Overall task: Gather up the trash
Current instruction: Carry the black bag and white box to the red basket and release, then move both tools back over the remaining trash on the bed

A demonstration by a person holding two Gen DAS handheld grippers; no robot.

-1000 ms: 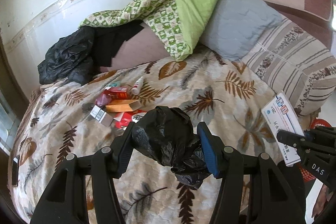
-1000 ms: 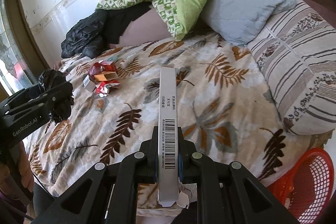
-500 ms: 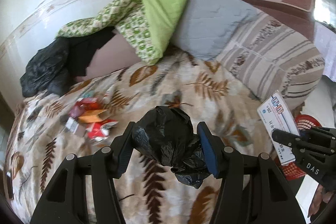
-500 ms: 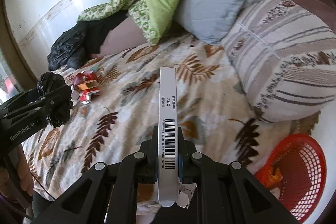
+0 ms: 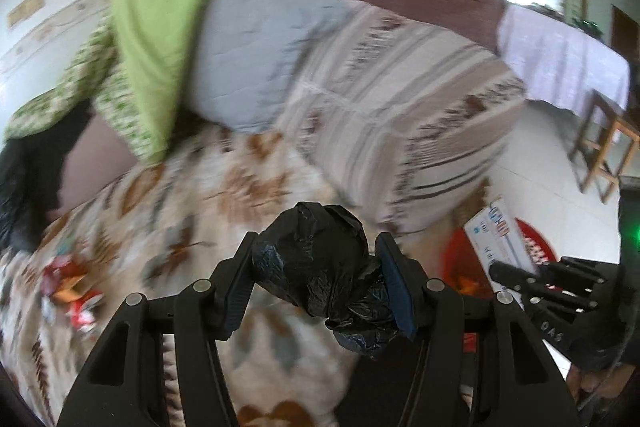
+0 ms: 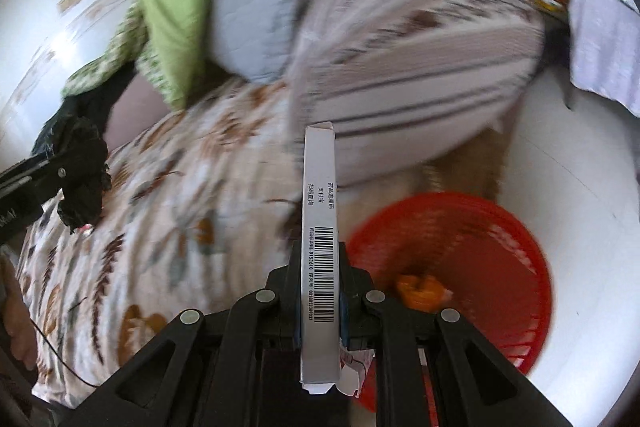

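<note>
My left gripper (image 5: 316, 279) is shut on a crumpled black plastic bag (image 5: 320, 267), held above the leaf-patterned bedspread (image 5: 200, 219). My right gripper (image 6: 320, 291) is shut on a long white medicine box (image 6: 318, 227) with a barcode, standing on end. A red mesh basket (image 6: 480, 247) sits on the white floor beside the bed, just right of the box, with an orange scrap (image 6: 420, 291) inside. The basket also shows in the left wrist view (image 5: 456, 259), behind the box (image 5: 500, 235). Several red and orange wrappers (image 5: 68, 287) lie on the bed at far left.
A striped pillow (image 5: 400, 115), a grey pillow (image 5: 248, 51) and a green quilt (image 5: 160, 27) pile up at the bed's head. Black clothing (image 5: 24, 187) lies at left. A wooden stool (image 5: 604, 147) and a cloth-covered table (image 5: 560, 63) stand at right on the floor.
Both grippers have swung right, away from the wrappers and toward the bed's edge. The red basket now lies close under the right gripper. Both still hold their items.
</note>
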